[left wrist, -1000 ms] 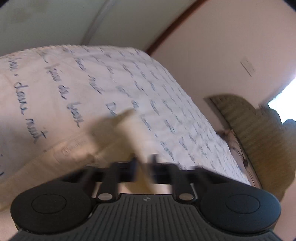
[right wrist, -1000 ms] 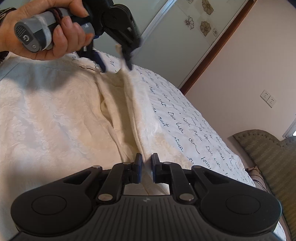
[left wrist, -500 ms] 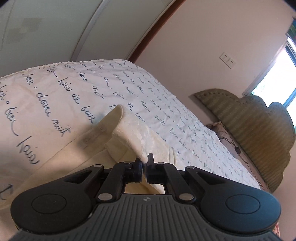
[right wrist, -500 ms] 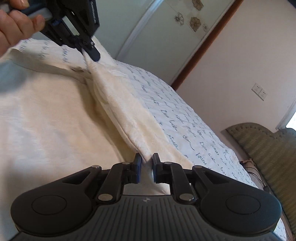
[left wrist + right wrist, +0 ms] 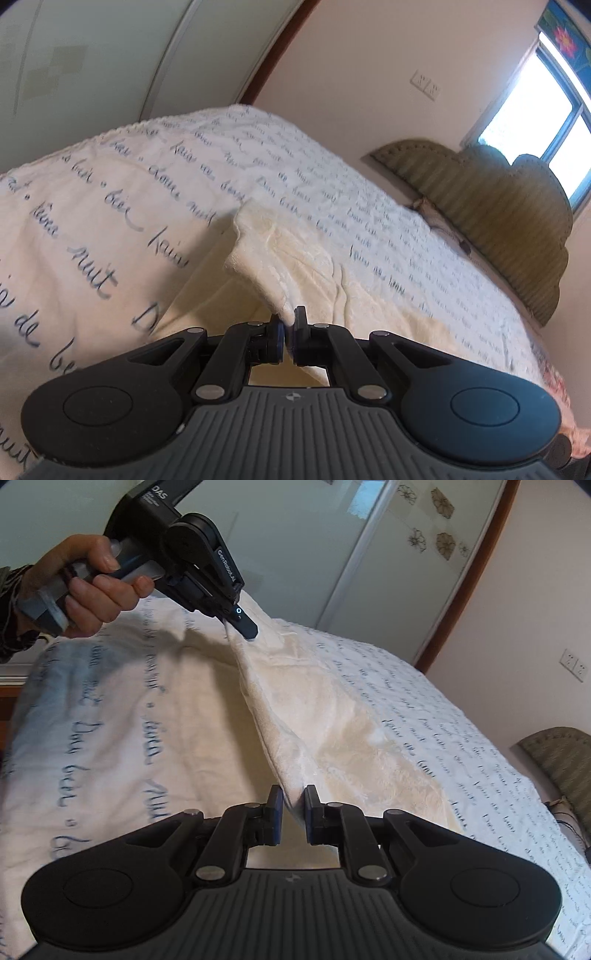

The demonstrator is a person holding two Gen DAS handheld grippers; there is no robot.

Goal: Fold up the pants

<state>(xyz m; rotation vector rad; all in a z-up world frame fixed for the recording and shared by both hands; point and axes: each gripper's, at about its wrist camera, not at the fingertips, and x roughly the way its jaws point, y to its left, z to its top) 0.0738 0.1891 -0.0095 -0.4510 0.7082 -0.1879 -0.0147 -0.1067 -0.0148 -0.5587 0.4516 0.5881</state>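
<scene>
The cream fleece pants [image 5: 332, 716] lie on a bed, stretched taut between both grippers and lifted along one edge. My left gripper [image 5: 289, 325] is shut on one end of that edge; a corner of the pants [image 5: 258, 240] stands up just beyond its fingers. The left gripper also shows in the right wrist view [image 5: 243, 627], held by a hand at the upper left, pinching the far end. My right gripper [image 5: 293, 805] is shut on the near end of the same edge, with cloth between its pads.
The bed is covered by a white bedspread with blue script [image 5: 110, 206] [image 5: 461, 738]. A green padded headboard [image 5: 491, 206] stands at the right. A sliding wardrobe door [image 5: 388, 561] and a wall with a socket [image 5: 424, 85] lie beyond. A window [image 5: 546, 122] is at the upper right.
Both grippers have lifted and pulled the pants edge taut. The left gripper has moved right and toward the bed's far side, turning more of the headboard and window into view.
</scene>
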